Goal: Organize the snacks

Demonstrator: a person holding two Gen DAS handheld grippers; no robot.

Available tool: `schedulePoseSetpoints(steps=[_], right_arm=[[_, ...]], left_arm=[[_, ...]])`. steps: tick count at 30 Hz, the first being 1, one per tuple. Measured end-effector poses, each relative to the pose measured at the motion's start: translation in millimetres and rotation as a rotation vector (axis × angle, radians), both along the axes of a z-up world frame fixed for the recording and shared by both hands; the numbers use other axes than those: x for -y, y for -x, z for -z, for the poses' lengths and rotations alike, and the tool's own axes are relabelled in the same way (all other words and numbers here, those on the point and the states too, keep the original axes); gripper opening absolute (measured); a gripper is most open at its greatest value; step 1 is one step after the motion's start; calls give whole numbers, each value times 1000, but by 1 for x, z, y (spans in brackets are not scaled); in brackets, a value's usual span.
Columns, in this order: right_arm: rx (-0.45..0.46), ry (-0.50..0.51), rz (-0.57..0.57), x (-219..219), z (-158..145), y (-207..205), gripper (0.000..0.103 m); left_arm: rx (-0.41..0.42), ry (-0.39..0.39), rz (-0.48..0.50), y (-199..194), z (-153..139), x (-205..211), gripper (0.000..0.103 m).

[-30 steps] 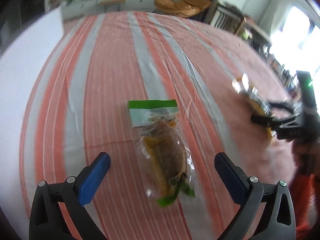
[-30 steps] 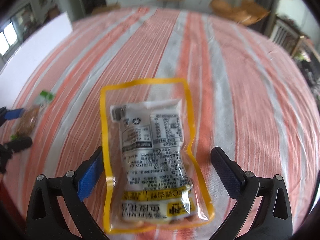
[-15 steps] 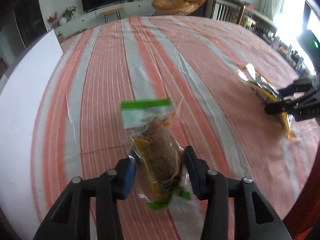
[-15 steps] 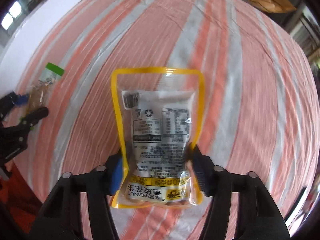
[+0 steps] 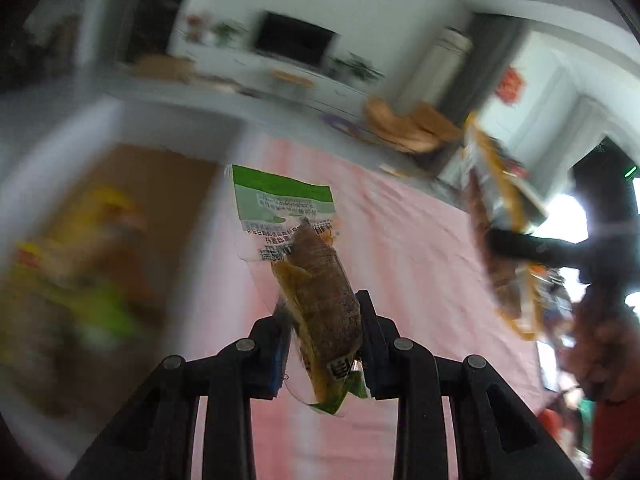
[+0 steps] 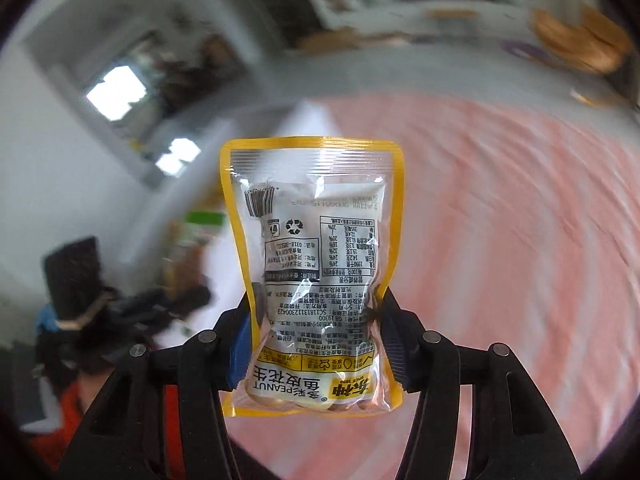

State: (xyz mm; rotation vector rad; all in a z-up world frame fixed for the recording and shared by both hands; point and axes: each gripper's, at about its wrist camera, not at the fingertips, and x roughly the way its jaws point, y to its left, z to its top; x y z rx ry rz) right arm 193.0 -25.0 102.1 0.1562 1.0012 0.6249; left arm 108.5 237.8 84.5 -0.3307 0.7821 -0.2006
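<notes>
My left gripper is shut on a clear snack pack with a green top and a brown snack inside, held in the air above the striped tablecloth. My right gripper is shut on a yellow-edged peanut pack, also lifted off the table. The peanut pack also shows at the right of the left wrist view. The green-topped pack shows blurred at the left of the right wrist view.
A cardboard box with white walls lies at the left, holding blurred yellow and green snack packs. The pink striped tablecloth stretches to the right. A living room with a TV lies beyond.
Both grippers closed on their packs and lifted them off the table. The left one has swung toward the box at the left. Both views are motion-blurred.
</notes>
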Motion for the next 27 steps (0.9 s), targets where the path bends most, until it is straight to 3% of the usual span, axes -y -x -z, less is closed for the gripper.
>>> schedulePoseSetpoints(steps=[3, 6, 7, 9, 10, 11, 15, 21, 27], right_arm=[[35, -47, -123, -96, -24, -15, 59], [42, -41, -205, -178, -22, -25, 62], [51, -22, -233, -208, -15, -27, 69], [32, 3, -269, -236, 0, -26, 88], [9, 16, -281, -249, 10, -25, 96], [-10, 28, -279, -257, 20, -24, 95], [-2, 96, -238, -255, 38, -18, 96], [125, 187, -216, -232, 14, -6, 99], [195, 215, -225, -226, 2, 7, 99]], left_arm=[[-48, -116, -144, 1, 3, -65, 31], [-116, -197, -263, 8, 18, -117, 36], [-134, -206, -289, 13, 23, -131, 42], [-145, -220, -324, 24, 28, -144, 64], [-136, -239, -355, 31, 29, -150, 86], [-115, -254, -377, 40, 27, -153, 96], [-74, -294, -411, 59, 21, -152, 97], [-30, -335, -477, 58, 2, -134, 98], [-85, -351, -526, 66, -6, -131, 98]])
